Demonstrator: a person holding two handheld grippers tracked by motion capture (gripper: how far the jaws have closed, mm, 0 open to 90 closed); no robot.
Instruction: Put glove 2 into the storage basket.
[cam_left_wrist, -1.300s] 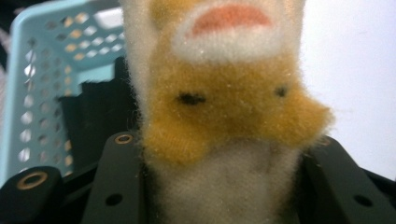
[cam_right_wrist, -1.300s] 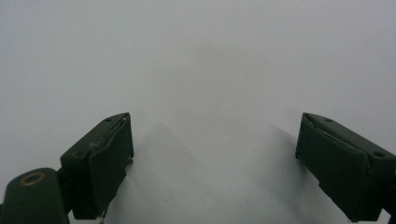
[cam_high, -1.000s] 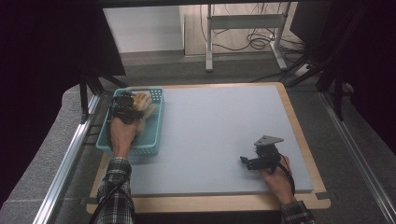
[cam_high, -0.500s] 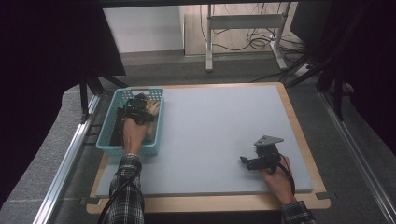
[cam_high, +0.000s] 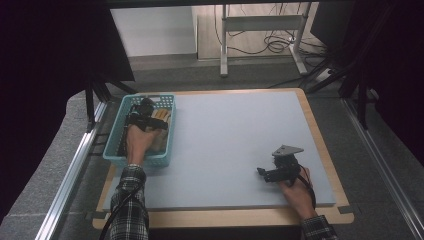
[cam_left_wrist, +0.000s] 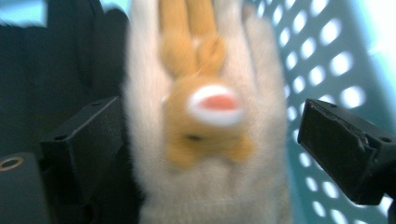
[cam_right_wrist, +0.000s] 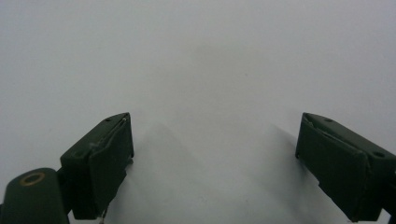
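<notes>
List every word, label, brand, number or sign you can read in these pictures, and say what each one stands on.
No readable text.
Plush toy: a blurred orange figure, no lettering.
Teal basket: holes, no label.
Left gripper, right gripper: plain black jaws, no marks.
Grey mat: blank.

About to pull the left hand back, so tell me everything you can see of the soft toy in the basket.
The soft toy looks like pale cream plush with an orange-tan animal figure on its front that has a white and red patch. It is blurred, so finer detail is unclear. It lies inside the turquoise basket at the table's left, next to the perforated wall. The left gripper has just been opening; the toy sits between the jaws, with a clear gap at the right jaw, and contact at the left jaw cannot be judged.
</notes>
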